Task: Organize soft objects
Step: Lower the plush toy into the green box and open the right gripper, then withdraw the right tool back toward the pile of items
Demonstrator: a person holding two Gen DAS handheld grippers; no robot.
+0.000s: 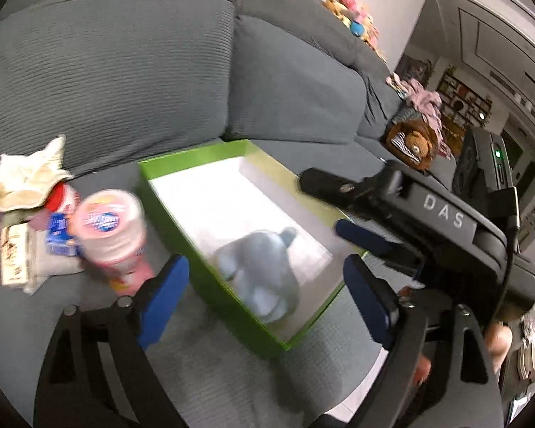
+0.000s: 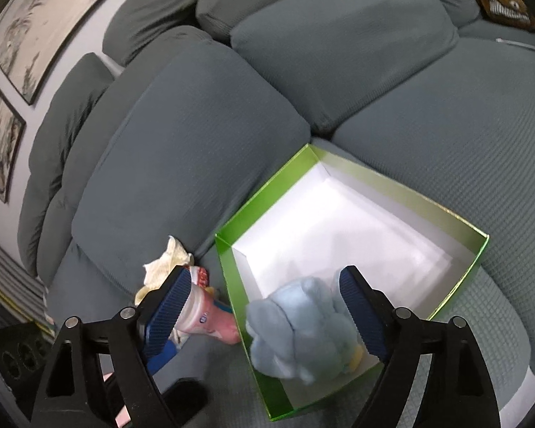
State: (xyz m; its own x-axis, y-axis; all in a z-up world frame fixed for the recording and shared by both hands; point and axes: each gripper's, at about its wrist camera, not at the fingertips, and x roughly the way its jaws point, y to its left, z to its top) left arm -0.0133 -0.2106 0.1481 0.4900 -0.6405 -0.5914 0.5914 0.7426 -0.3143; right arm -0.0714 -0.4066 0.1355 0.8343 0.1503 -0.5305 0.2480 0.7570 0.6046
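Sorting step in hand: one soft thing is lying in the box, more are waiting outside it. Pale blue plush toy (image 2: 303,328) with a yellow patch is sitting in the near corner of the green cardboard box with white lining (image 2: 228,278), which is resting on the grey sofa seat (image 2: 428,135).

Right hand-held gripper (image 2: 264,303) is hovering over that corner with fingers spread wide and nothing between them; whether a pad is brushing the plush, cannot tell. Left hand-held gripper (image 1: 267,292) is likewise released and empty, hanging over the box's near edge.

Just beside the box on the seat, a small heap is lying: crumpled cream cloth (image 1: 28,174), pink-and-white plastic tub with printed lid (image 1: 110,232), blue-and-white packet (image 1: 59,235). Brown plush toy (image 1: 413,142) is sitting well apart, further along the sofa.

Next move, by my reading: swinging a gripper over to the heap, picking the cloth out from among the hard tub and packet, pinching a raised fold so it lifts clean.
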